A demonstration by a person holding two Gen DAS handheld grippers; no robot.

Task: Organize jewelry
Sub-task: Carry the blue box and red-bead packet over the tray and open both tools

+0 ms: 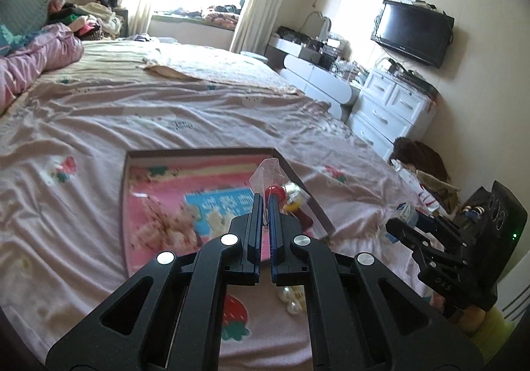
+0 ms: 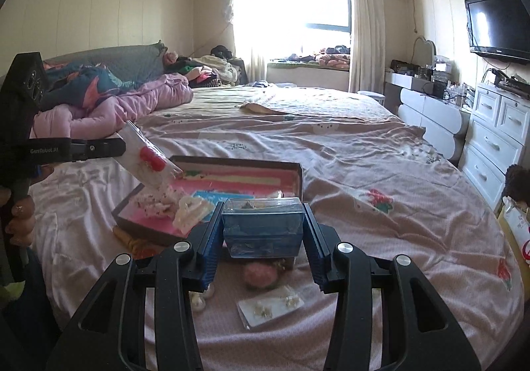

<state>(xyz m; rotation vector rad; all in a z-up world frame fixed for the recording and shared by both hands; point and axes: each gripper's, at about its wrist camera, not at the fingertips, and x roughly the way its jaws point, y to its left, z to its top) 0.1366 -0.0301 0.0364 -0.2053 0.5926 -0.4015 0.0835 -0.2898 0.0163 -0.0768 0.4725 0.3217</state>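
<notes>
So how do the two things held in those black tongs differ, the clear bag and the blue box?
The clear plastic bag is thin and limp, hanging tilted from the fully closed left tongs; the see-through blue plastic box is rigid, blocky and level, held between the spread right tongs. A red piece shows in the bag. Both are see-through and held above the bed.

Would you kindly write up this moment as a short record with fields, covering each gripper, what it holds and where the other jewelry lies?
Setting: bed with a pink sheet
Left gripper: shut on a clear plastic bag with a red item inside, held above the tray
Right gripper: shut on a small clear blue box
Tray: shallow box with a pink lining, holding a white hair clip
On the sheet: earring card, pearls
</notes>
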